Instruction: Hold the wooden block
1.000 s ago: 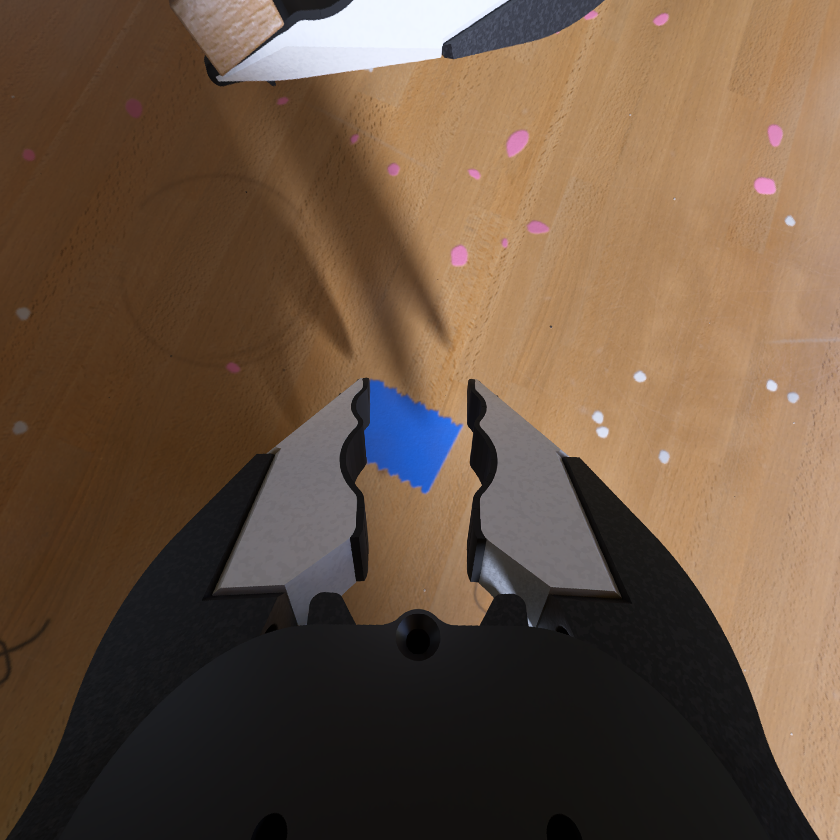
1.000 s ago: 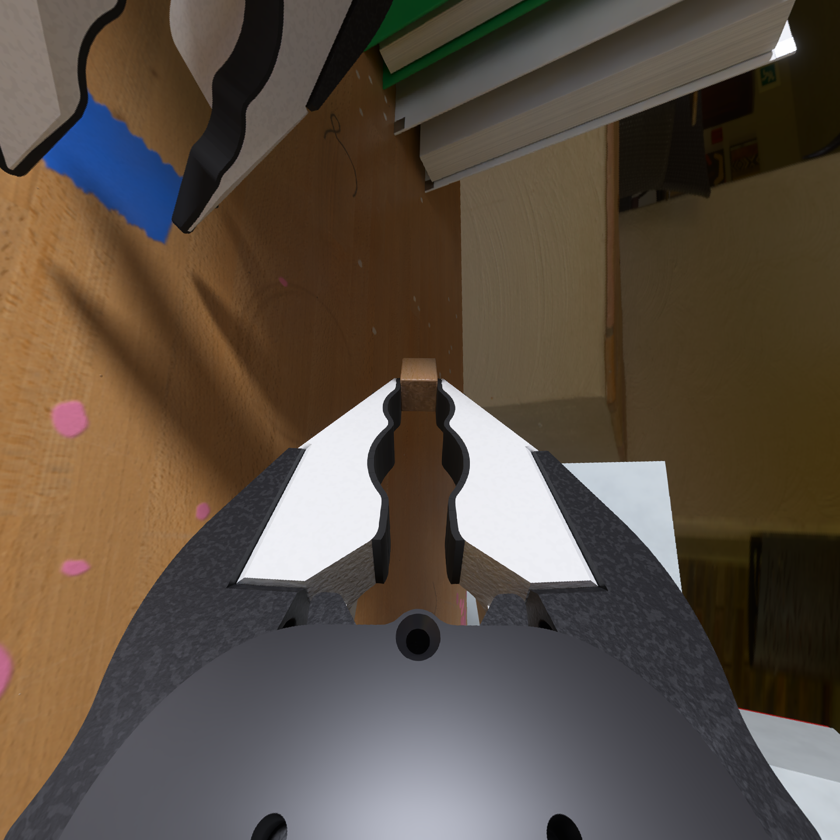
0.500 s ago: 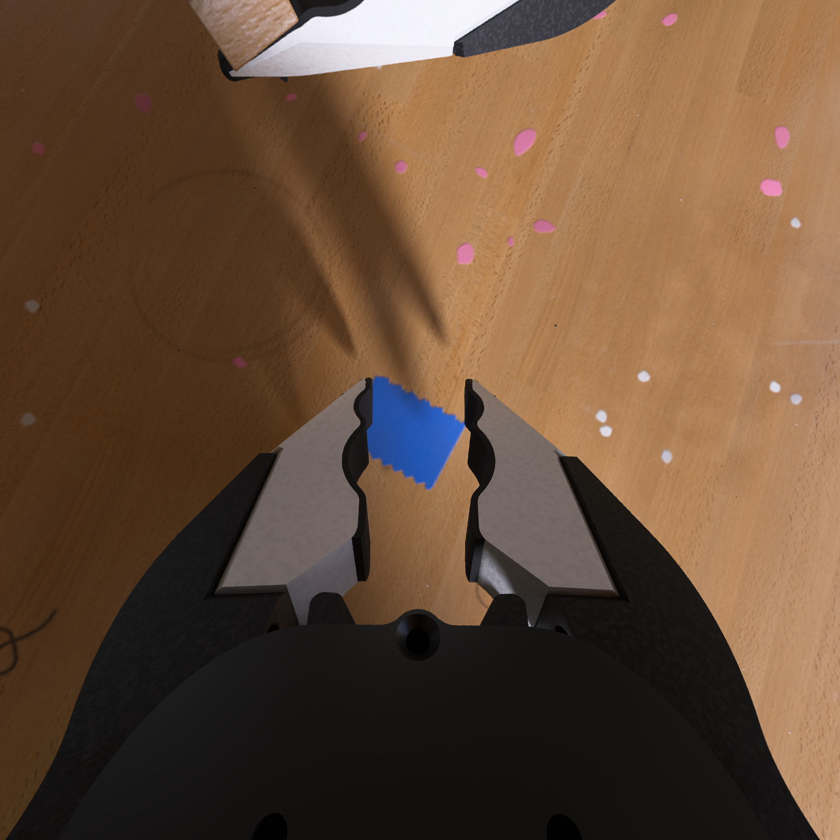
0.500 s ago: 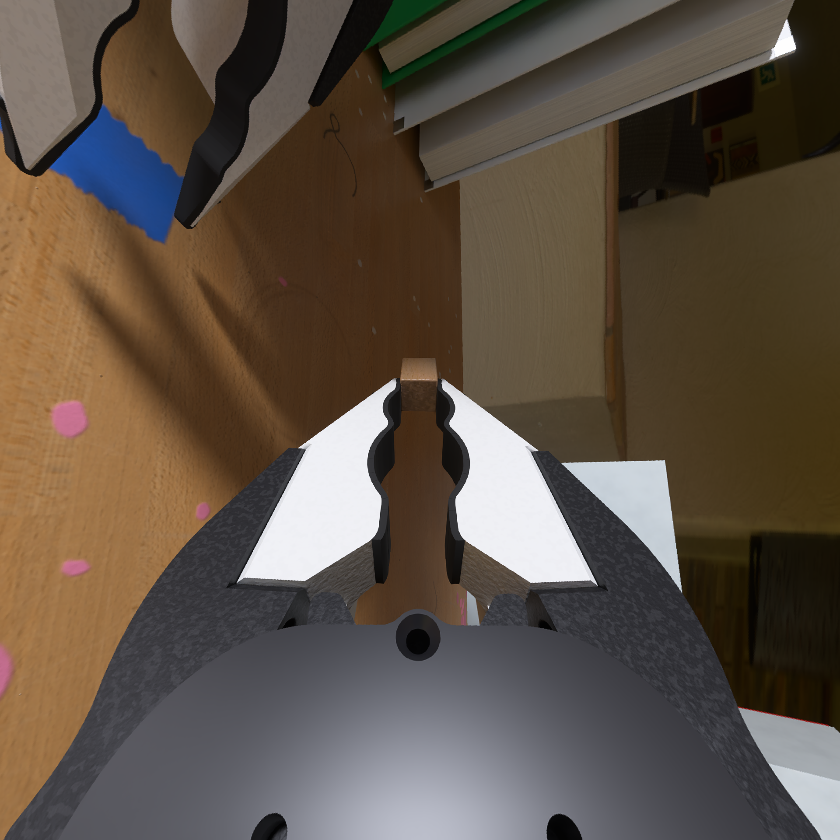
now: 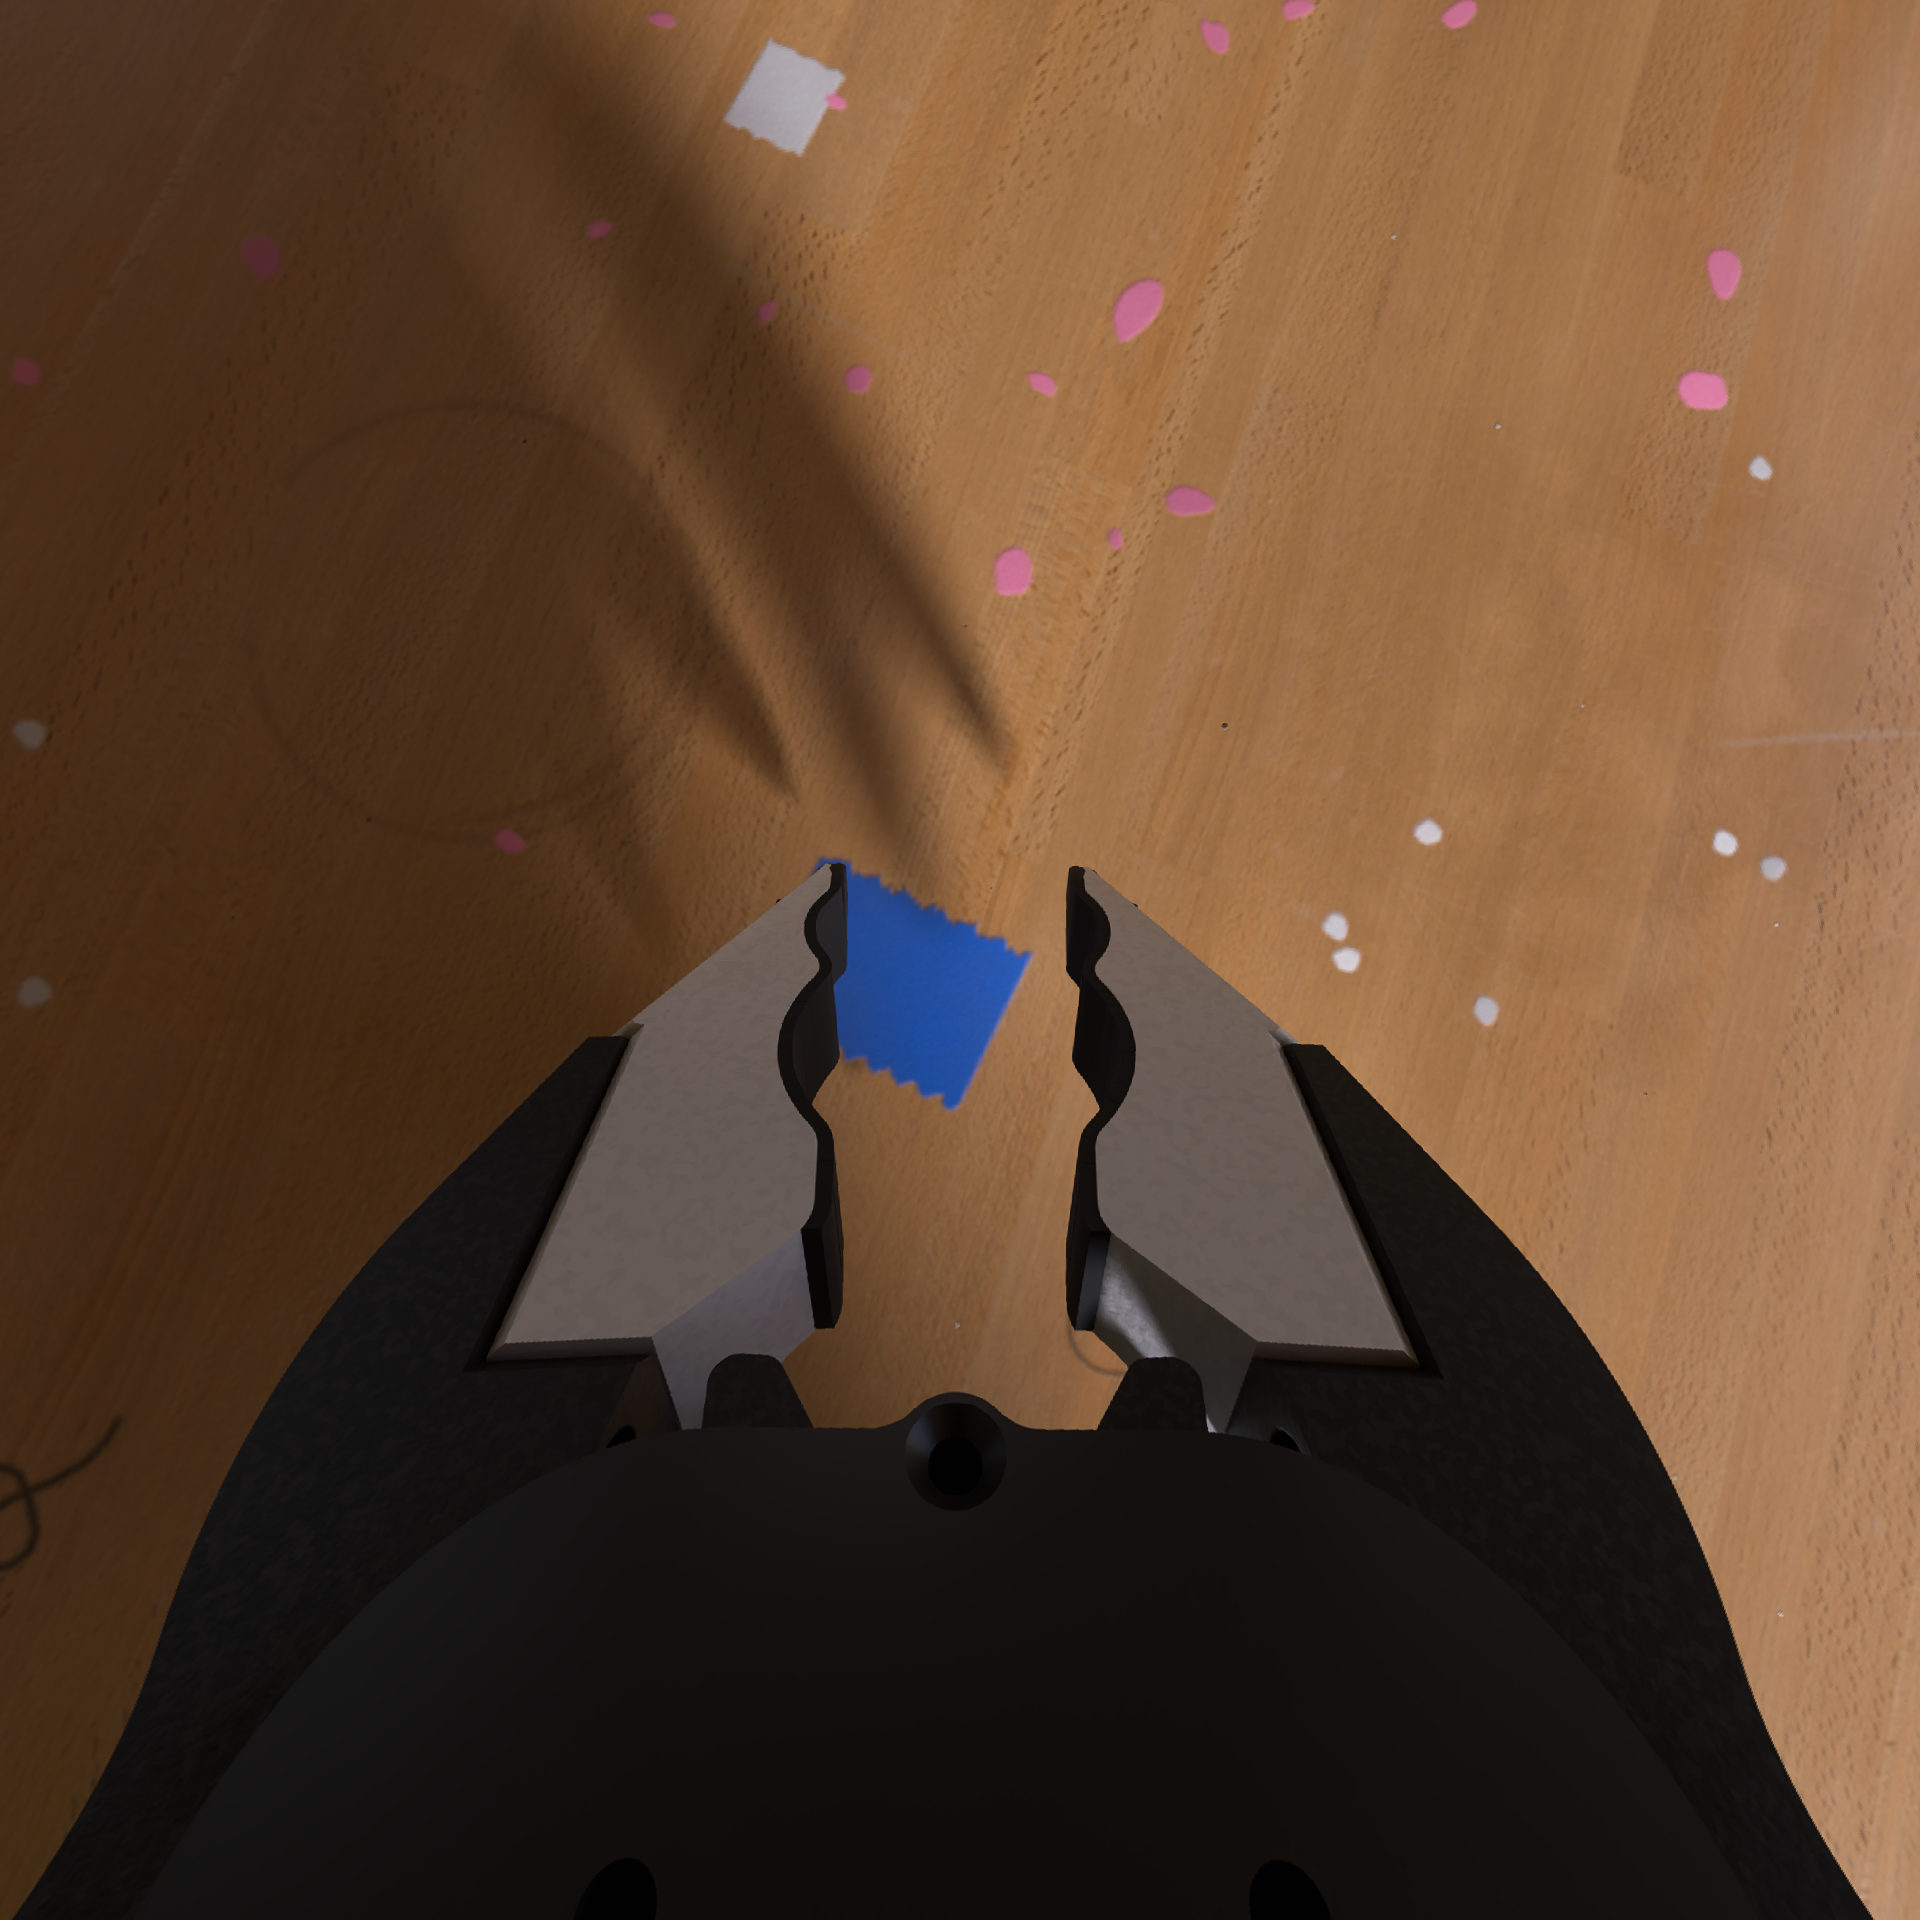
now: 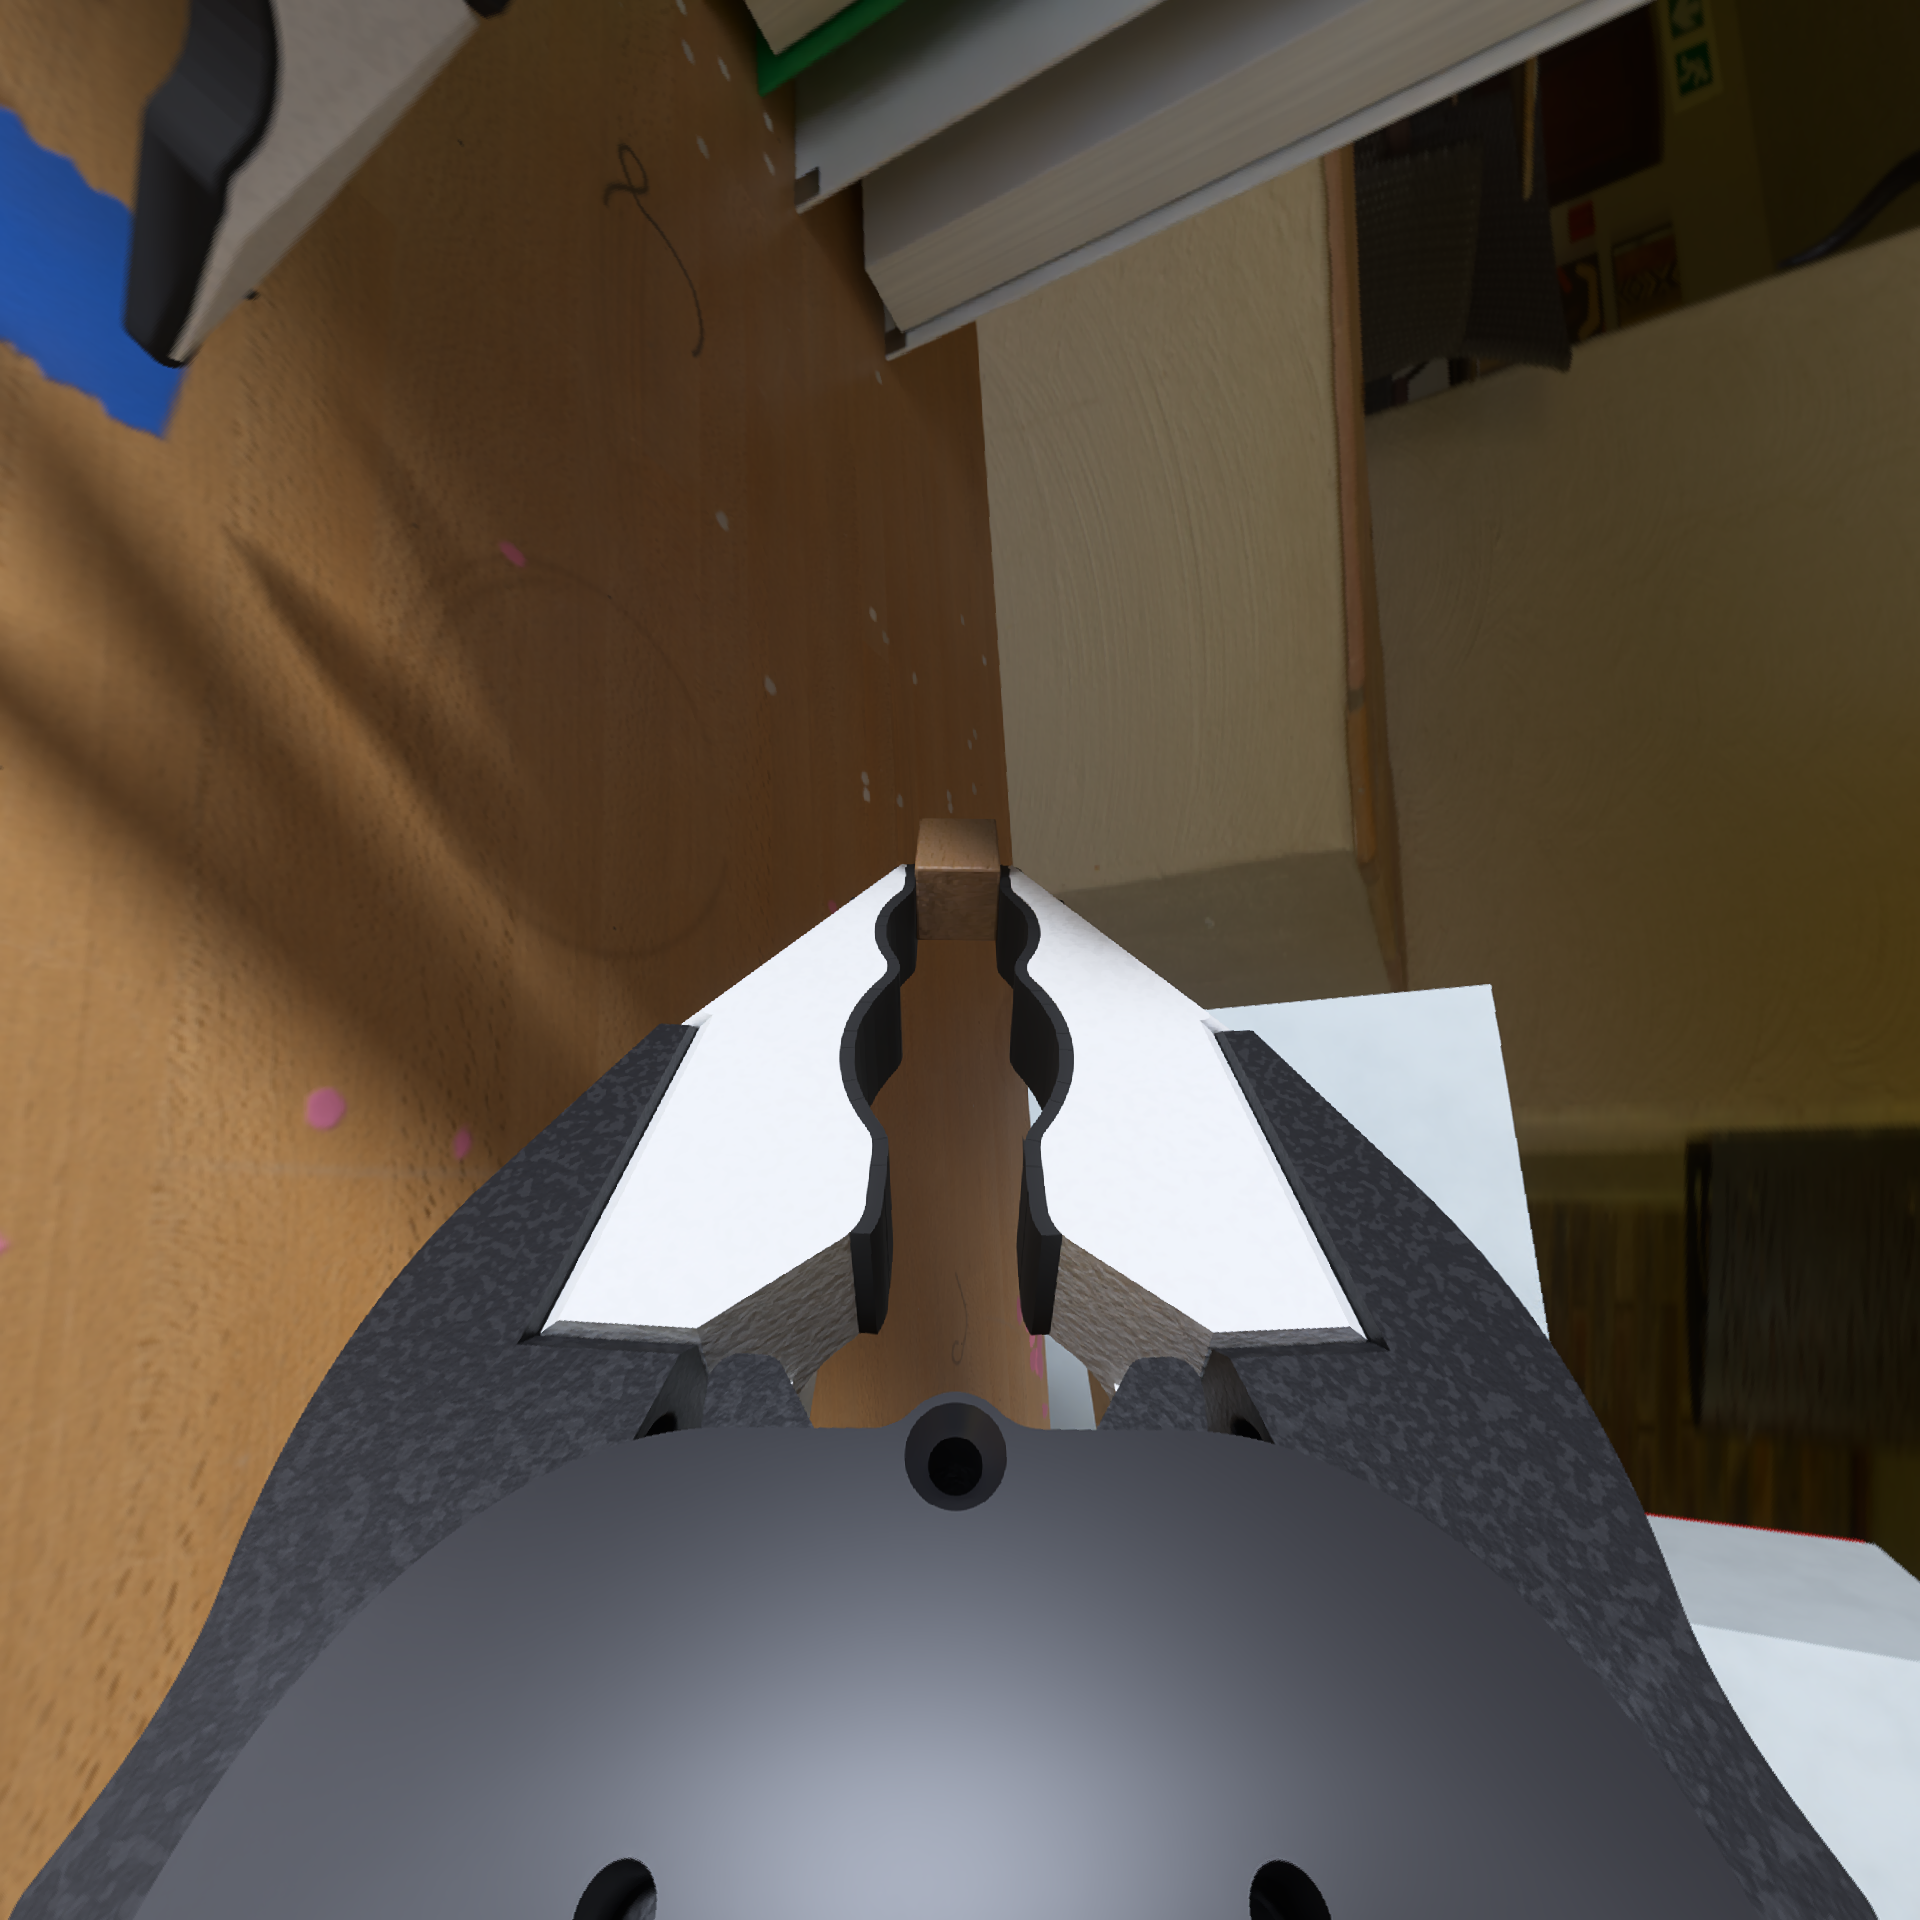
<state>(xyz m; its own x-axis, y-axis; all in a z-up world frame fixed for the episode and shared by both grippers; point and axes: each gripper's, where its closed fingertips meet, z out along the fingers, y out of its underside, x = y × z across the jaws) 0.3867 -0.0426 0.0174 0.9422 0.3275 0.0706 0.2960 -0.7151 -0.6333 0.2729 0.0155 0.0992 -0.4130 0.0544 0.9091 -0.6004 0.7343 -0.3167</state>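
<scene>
— Where looking down along the left gripper (image 5: 954, 914): parted, gripping nothing, above blue tape (image 5: 925, 1013) on the worktop (image 5: 1455, 623); white tape square (image 5: 784, 96) farther ahead.
— And along the right gripper (image 6: 956, 899)?
— Clamped on the wooden block (image 6: 956, 883) at the tips, raised off the worktop, near its edge beside stacked books (image 6: 1091, 177).

Tabletop (image 5: 1455, 644): matt wood, visible grain, flecked with pink and white spots. Block (image 6: 956, 899): darker wood, smooth. Right hand-held gripper (image 6: 956, 883): rough speckled grey shell, matt white fingers (image 6: 769, 1122).
</scene>
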